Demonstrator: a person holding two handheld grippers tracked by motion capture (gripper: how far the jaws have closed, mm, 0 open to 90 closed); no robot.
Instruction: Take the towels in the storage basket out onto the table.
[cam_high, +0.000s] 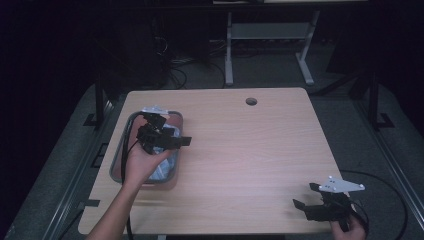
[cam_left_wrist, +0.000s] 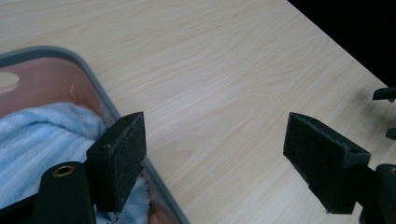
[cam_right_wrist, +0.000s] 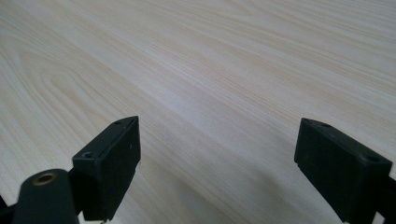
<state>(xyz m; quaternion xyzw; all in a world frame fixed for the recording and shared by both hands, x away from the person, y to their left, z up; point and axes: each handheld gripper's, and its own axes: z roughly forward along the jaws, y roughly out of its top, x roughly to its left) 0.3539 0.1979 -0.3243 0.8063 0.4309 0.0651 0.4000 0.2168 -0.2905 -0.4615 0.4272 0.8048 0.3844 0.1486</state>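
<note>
Pale wood-grain table (cam_high: 240, 150) carried a grey-rimmed tray (cam_high: 118, 150) at its left side, holding a light blue cloth (cam_left_wrist: 42, 135); the tray's inner colour looked reddish, though dim light made that uncertain. Left gripper (cam_left_wrist: 212, 161) hung over the tray's right edge, jaws spread wide, nothing between them. Right gripper (cam_right_wrist: 217, 163) sat near the table's front right corner, well apart from the tray, jaws likewise wide and empty.

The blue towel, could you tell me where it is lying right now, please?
The blue towel lies inside the grey-rimmed tray at the table's left side in the high view, directly beneath the open left gripper.
</note>
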